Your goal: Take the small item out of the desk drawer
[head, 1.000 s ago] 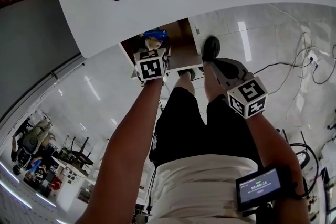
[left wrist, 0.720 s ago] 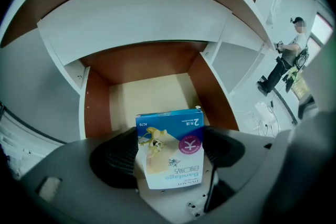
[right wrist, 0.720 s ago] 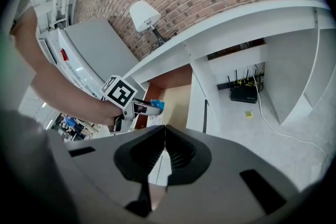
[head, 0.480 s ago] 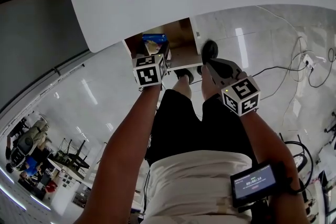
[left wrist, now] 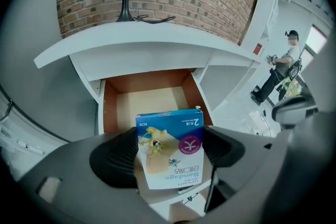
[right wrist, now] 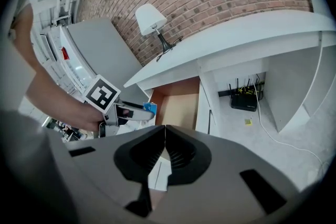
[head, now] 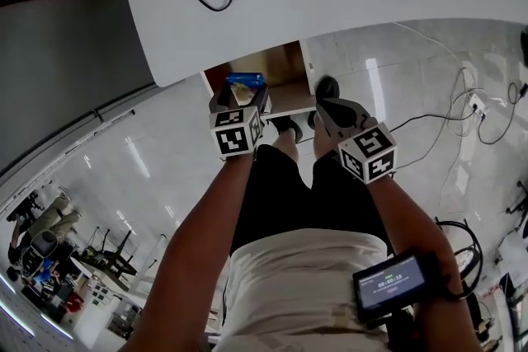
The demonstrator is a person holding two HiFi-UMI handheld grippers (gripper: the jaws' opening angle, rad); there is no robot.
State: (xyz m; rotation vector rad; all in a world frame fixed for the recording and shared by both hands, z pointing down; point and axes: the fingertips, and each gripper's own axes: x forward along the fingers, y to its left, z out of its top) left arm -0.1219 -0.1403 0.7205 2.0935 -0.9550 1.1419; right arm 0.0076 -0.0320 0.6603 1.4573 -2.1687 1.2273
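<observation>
So at this point the left gripper (left wrist: 170, 157) had its jaws clamped on the small box (left wrist: 170, 149), one pad on each side, blue edge pointing toward the open drawer (left wrist: 149, 99). From the head view, the box (head: 246, 84) sat by the drawer's (head: 285, 66) front-left corner. From the right gripper view it looked lifted clear of the drawer, not resting inside. I couldn't spot anything else on the part of the drawer floor that showed.

The right gripper (right wrist: 164, 129) was closed up tight with nothing between its jaws. It hung just outside the drawer's front-right corner (head: 327, 86), not touching it as far as I could tell.

Progress-wise, I'd call the main bit basically done: the grab was made and the box looked out of the drawer. What's left, I reckon, is carrying it away from the drawer and maybe setting it down somewhere. The drawer itself was wide open, so pushing it shut could be a job for that free right gripper.
</observation>
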